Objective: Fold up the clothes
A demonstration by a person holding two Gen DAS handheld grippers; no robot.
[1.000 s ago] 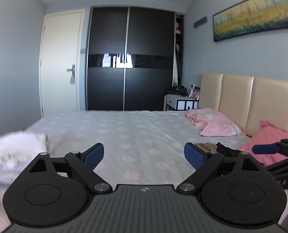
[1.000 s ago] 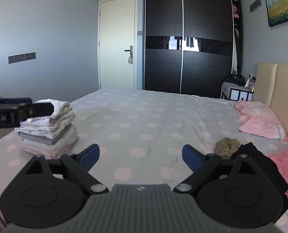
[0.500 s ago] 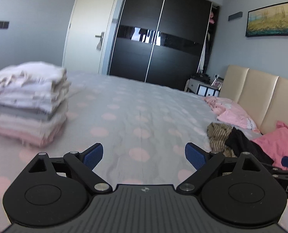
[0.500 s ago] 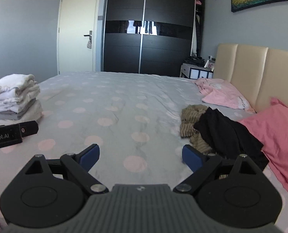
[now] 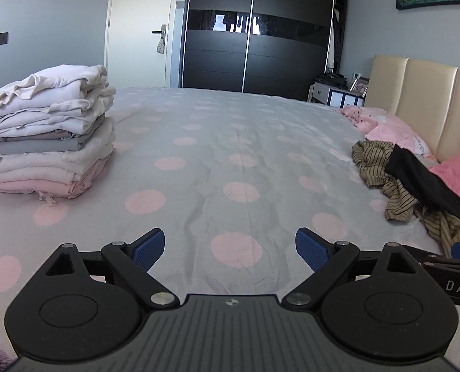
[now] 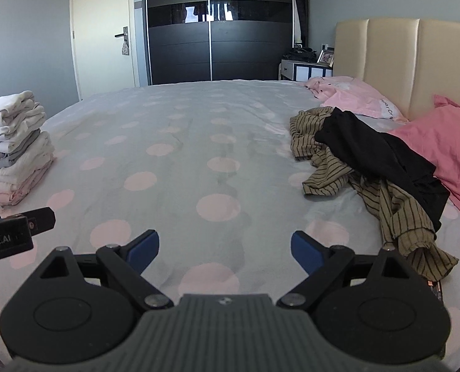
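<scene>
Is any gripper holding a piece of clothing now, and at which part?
Nothing is held. The left gripper and right gripper are both open above the bed, with only sheet between their fingers. The striped garment lies untouched.

A dark wardrobe point(image 5: 258, 31), cream door point(image 5: 140, 28) and padded headboard point(image 6: 400, 62) surround the bed point(image 5: 217, 142).

A home bedroom: bed point(image 5: 230, 142), headboard point(image 5: 416, 99), dark wardrobe point(image 5: 254, 31).

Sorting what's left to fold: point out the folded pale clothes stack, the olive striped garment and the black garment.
Folded pale clothes stack point(image 5: 48, 130), left wrist view, stack's front side.
Olive striped garment point(image 6: 326, 179), right wrist view, spread lower flap.
Black garment point(image 6: 372, 152), right wrist view, middle.
</scene>
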